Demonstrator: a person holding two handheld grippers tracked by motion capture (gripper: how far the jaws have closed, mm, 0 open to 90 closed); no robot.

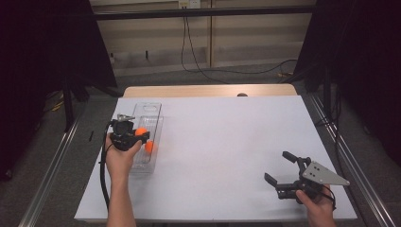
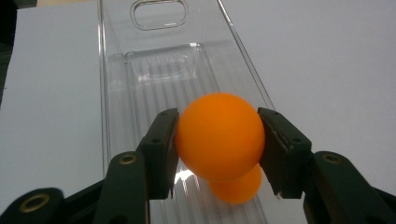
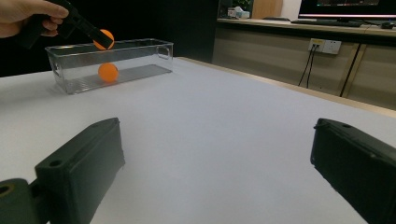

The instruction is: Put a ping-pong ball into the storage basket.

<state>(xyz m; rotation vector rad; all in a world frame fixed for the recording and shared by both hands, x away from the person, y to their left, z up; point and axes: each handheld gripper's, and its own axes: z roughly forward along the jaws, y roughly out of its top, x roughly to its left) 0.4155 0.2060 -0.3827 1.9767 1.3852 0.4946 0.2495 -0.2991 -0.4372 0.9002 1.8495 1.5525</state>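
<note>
Left gripper view: left gripper [image 2: 219, 144] clenched on an orange ball [image 2: 219, 135], pads pressed to both its sides, held above the clear plastic bin [image 2: 154, 65]; second orange ball [image 2: 236, 189] on the ribbed bin floor directly beneath, partly covered by the held one. Oval handle cut-out in the bin's far wall.

Right gripper view: bin [image 3: 135, 58] from the side, far left on the tabletop [image 3: 210, 116]; held ball [image 3: 105, 37] at rim height, lower ball [image 3: 108, 72] resting inside. Right gripper [image 3: 215, 172] released, jaws wide apart, nothing between them, white surface in the gap.

High view: left gripper [image 1: 142, 137] over the bin [image 1: 147, 113] at the tabletop's [image 1: 222, 137] left; right gripper [image 1: 283, 168] near the right front corner, well apart from the bin, grey three-cornered plate on top.

White sheet over a wooden tabletop; dark curtains left and right; cables on the grey floor; wall sockets and a monitor's lower edge at the far side. No legible writing anywhere.
</note>
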